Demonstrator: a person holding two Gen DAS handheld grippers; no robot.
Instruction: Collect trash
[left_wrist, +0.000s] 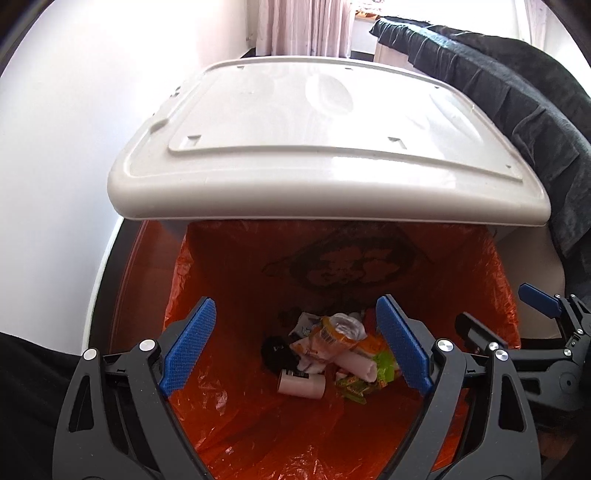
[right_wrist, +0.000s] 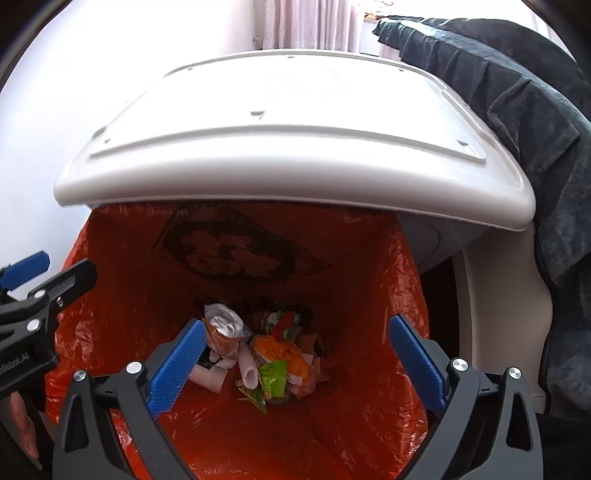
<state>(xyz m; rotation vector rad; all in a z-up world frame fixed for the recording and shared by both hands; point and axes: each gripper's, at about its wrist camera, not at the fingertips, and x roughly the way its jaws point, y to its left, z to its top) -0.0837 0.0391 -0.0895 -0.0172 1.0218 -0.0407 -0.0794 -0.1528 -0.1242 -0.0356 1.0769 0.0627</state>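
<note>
Orange liner (left_wrist: 229, 435) of the bin held the trash (left_wrist: 332, 350) at its bottom, lid (left_wrist: 332, 147) raised. Left gripper (left_wrist: 295, 347) and right gripper (right_wrist: 295, 365) hung above, both spread and empty; collection appeared largely complete.

The trash pile (left_wrist: 325, 354) lies at the bottom of the bag (left_wrist: 229, 413) lining the bin, in the lower middle of both views. The raised lid (left_wrist: 325, 147) spans the frame above it (a cloth (left_wrist: 524, 110) drapes at upper right).
</note>
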